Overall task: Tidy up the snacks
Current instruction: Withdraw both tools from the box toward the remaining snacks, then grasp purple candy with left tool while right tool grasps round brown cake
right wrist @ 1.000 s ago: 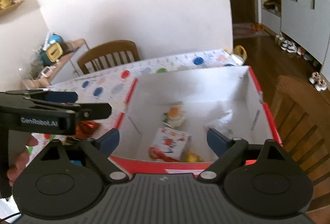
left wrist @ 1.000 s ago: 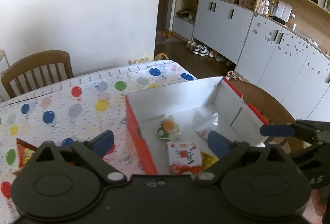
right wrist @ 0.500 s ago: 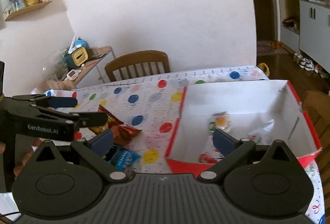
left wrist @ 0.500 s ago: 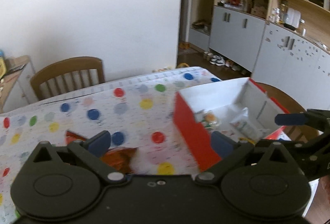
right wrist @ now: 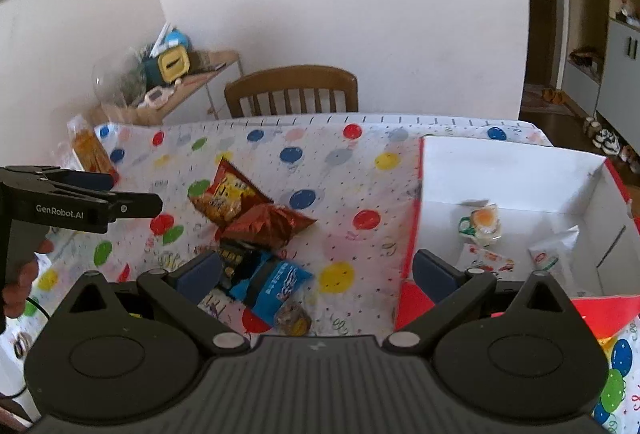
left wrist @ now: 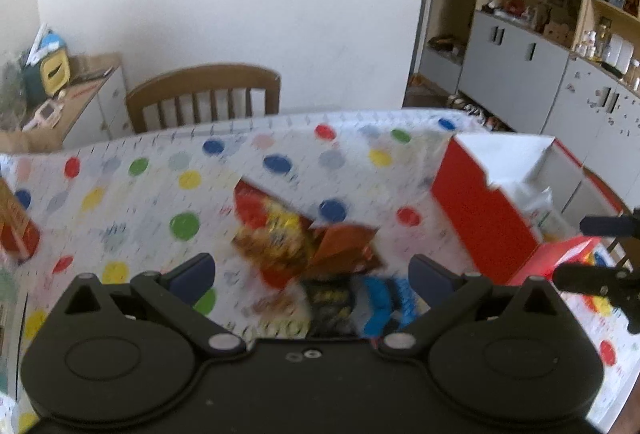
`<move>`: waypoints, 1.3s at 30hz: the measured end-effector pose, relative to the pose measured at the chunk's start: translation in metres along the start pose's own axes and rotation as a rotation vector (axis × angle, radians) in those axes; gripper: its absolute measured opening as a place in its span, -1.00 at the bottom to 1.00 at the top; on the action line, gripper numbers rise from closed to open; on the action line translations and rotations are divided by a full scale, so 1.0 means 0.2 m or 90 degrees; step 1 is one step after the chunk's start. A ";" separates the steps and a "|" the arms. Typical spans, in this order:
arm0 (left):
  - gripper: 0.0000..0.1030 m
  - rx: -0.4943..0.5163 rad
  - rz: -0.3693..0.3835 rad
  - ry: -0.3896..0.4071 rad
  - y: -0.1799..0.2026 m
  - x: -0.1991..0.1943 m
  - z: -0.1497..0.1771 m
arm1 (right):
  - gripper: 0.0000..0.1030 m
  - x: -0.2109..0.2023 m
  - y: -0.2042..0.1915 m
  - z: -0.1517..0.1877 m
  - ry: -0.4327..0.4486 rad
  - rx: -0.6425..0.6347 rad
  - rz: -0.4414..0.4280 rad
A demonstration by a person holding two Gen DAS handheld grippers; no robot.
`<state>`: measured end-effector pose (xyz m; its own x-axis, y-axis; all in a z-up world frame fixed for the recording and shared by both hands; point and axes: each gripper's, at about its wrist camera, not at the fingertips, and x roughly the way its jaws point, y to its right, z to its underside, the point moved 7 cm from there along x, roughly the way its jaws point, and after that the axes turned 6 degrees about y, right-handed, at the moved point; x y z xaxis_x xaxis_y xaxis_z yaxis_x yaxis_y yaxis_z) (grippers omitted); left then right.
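Red box (right wrist: 414,218) holds three snacks; four packets (right wrist: 256,222) outside; both tools (left wrist: 310,274) (right wrist: 316,270) wide open, empty.

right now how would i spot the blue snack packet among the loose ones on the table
Start at the red box on the balloon tablecloth; the loose pile lies to its left. The blue snack packet is nearest the camera, below the crumpled copper-red bag, and the only blue wrapper there.

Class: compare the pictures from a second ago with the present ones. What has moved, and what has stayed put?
Both grippers swung left, away from the red box toward the loose snack packets on the tablecloth. The left gripper and right gripper stayed open and empty. Box, its contents and the packets did not move.
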<state>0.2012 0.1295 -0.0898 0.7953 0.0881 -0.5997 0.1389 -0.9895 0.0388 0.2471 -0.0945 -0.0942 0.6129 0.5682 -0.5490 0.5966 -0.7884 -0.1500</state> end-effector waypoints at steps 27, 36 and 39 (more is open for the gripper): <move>0.50 0.029 0.076 -0.109 0.01 0.22 0.51 | 0.98 0.40 -0.18 0.29 -0.129 0.001 -0.011; 0.10 0.059 0.096 -0.139 0.07 0.31 0.56 | 0.76 0.52 -0.18 0.34 -0.154 0.002 0.000; 0.03 0.071 0.103 -0.143 0.09 0.33 0.57 | 0.39 0.55 -0.18 0.36 -0.169 -0.002 -0.001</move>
<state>0.1894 0.1042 -0.2203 0.6494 -0.0868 -0.7555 -0.0540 -0.9962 0.0680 0.2553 -0.0215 -0.2084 0.4547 0.4879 -0.7451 0.6000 -0.7861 -0.1486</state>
